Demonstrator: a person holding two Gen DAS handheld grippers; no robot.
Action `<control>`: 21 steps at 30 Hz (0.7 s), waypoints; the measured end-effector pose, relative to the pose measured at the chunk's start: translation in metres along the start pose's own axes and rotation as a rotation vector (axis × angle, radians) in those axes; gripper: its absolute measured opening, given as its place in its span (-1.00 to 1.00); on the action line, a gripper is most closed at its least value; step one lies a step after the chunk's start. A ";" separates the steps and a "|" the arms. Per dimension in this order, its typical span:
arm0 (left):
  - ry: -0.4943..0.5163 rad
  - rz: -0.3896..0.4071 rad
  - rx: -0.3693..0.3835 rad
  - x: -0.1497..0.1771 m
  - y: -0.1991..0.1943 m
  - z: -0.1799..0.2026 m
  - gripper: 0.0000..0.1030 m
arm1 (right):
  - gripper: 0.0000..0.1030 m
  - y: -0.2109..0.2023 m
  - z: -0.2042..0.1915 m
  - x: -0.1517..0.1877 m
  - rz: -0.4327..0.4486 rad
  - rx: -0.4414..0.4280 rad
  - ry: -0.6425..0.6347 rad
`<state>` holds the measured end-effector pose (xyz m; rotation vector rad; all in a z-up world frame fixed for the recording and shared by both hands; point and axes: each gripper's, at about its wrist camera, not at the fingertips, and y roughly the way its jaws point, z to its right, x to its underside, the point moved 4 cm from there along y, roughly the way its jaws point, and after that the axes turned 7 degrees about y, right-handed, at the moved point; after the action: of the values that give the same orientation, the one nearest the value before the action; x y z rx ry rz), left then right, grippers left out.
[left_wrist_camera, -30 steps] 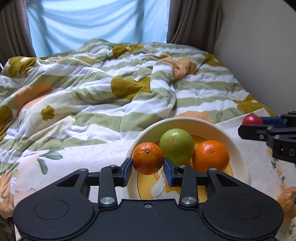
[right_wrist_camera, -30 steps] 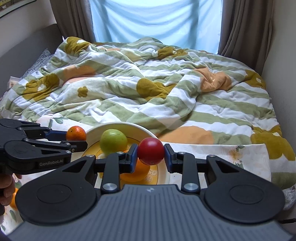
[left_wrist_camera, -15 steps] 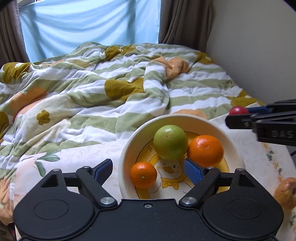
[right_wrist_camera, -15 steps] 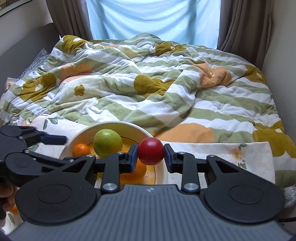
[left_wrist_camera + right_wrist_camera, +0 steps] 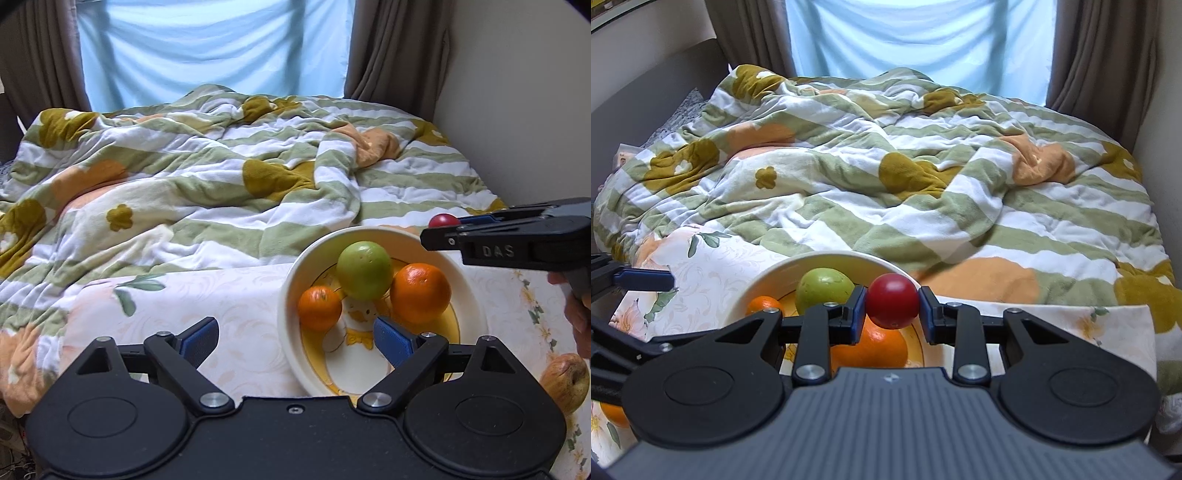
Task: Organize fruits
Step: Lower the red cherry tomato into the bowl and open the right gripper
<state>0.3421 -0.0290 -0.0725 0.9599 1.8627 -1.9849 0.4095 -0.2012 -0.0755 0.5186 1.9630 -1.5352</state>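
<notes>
A cream bowl (image 5: 291, 295) on the floral cloth holds a small orange (image 5: 319, 307), a green fruit (image 5: 364, 270) and a larger orange (image 5: 420, 292). My left gripper (image 5: 295, 341) is open and empty, at the bowl's near left rim. My right gripper (image 5: 892, 308) is shut on a small red fruit (image 5: 892, 305) and holds it above the bowl's (image 5: 768, 280) far right rim. The red fruit also shows in the left wrist view (image 5: 442, 220). In the right wrist view the green fruit (image 5: 823, 290) and both oranges (image 5: 871, 349) lie under it.
A brownish apple (image 5: 565, 380) lies on the cloth right of the bowl. Another orange (image 5: 613, 413) lies at the lower left of the right wrist view. A rumpled striped blanket (image 5: 221, 177) covers the bed behind. A wall (image 5: 517, 92) stands at the right.
My left gripper opened and let the small orange go into the bowl, then drew back and to the left. My right gripper kept the red fruit and moved over the bowl's rim.
</notes>
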 end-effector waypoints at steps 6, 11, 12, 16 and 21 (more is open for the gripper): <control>-0.008 -0.004 0.000 0.007 -0.003 -0.004 0.82 | -0.12 0.021 0.000 0.000 -0.009 -0.021 -0.004; -0.008 -0.013 -0.014 0.011 -0.001 -0.006 0.82 | -0.10 0.034 0.004 0.002 -0.013 -0.034 0.007; -0.009 -0.014 -0.017 0.012 -0.001 -0.007 0.82 | -0.09 0.034 0.005 0.002 -0.009 -0.038 0.008; 0.001 -0.020 -0.027 0.015 -0.002 -0.004 0.82 | 0.46 0.028 0.007 0.002 0.004 -0.041 0.021; 0.014 -0.014 -0.032 0.015 -0.008 0.001 0.82 | 1.00 0.008 0.014 0.003 0.049 -0.002 0.041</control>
<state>0.3258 -0.0252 -0.0758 0.9572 1.9081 -1.9545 0.4154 -0.2130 -0.0854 0.5966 1.9679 -1.5033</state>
